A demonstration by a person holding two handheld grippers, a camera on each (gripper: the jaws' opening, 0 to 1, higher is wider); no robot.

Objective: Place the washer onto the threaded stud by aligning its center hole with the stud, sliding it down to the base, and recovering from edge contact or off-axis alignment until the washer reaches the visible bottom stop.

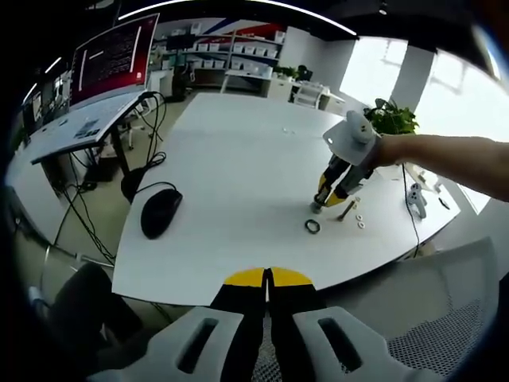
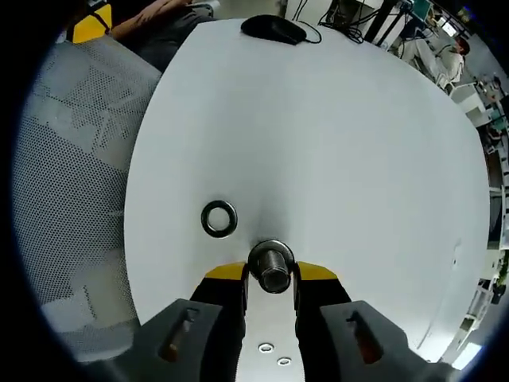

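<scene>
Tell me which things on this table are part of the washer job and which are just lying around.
Part of the job:
- washer, flat on the table
- threaded stud, between the right gripper fingers

Just lying around:
- computer mouse
- two small white rings
- monitor
- mesh chair

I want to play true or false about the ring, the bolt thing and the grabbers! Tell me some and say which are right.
1. The washer is already on the threaded stud. False: it lies flat on the white table, beside the stud.
2. The right gripper has the stud between its jaws. True.
3. The left gripper is holding the washer. False: its jaws are shut on nothing, back at the table's near edge.
4. A black computer mouse sits on the table. True.
5. Two small white rings lie on the table near the right gripper. True.
</scene>
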